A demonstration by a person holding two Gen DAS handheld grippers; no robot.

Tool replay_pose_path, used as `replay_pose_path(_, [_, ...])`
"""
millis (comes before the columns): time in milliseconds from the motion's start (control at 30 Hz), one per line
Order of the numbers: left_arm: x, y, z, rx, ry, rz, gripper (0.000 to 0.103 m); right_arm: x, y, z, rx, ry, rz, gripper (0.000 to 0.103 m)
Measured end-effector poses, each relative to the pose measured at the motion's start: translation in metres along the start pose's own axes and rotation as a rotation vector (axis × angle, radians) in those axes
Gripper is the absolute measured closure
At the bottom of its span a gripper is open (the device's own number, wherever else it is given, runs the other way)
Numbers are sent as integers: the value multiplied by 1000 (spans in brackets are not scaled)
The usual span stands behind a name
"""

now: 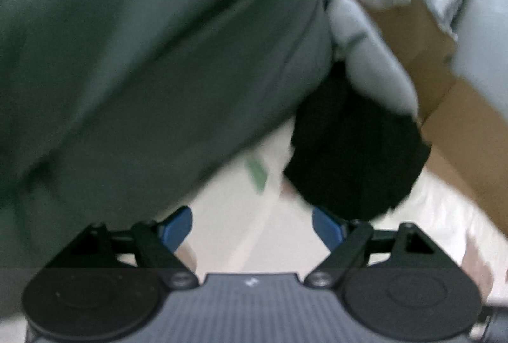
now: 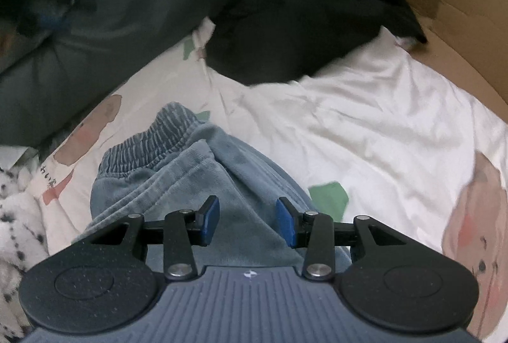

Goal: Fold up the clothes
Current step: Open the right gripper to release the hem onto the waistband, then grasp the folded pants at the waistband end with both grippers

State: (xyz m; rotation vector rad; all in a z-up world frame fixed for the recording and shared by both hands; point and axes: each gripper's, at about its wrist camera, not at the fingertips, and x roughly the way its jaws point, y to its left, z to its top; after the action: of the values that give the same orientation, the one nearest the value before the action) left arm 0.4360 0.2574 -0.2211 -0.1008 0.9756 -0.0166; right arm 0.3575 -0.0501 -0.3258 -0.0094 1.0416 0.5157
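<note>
left claw (image 1: 252,228) spread wide with nothing between its blue pads (image 1: 177,230); just bare printed bedsheet (image 1: 228,235) under the gap; view pretty blurry here. big grey-green garment (image 1: 152,57) filling most of the left view, draped above and to the left of the claw, not touching the pads as far as can be told; black garment (image 1: 352,152) bunched just beyond the right pad, next to a light grey piece (image 1: 371,57) and a cardboard box (image 1: 460,127) on the right.

right claw (image 2: 247,222) about half open, hovering over faded blue pants (image 2: 177,171) — elastic waistband pointing away from the camera, crumpled on the bedsheet (image 2: 365,121); fabric lying between the blue pads (image 2: 211,220) but not pinched, so nothing actually gripped. same black garment (image 2: 285,35) and grey-green garment (image 2: 104,19) further back on the bed, cardboard box (image 2: 444,13) at the top right; spotted fluffy blanket (image 2: 16,216) at the left edge — beside the pants, not touching.
</note>
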Motion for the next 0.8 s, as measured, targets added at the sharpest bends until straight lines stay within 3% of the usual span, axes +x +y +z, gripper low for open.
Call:
replay_pose_path(100, [-1,10,-56,-38,76,-11,19,7,2,4,-33,-26,30,56])
replay_pose_path(200, [-4,13,-104,-65,131,-37,30,16,6,9,-81,-36,41,56])
replay_pose_path(300, [-6,9,-138,-70,157,-131,34,23,7,11,-93,-50,51,61])
replay_pose_path(533, [-7,3,-188,-99,202,-136,36,24,12,8,-90,-80,49,61])
replay_pose_path(700, [-4,-2,-204,-123,213,-157,36,31,15,5,-98,-83,62,61])
replay_pose_path(800, [-3,-5,-213,-159,215,-184,42,33,19,4,-130,-78,57,61])
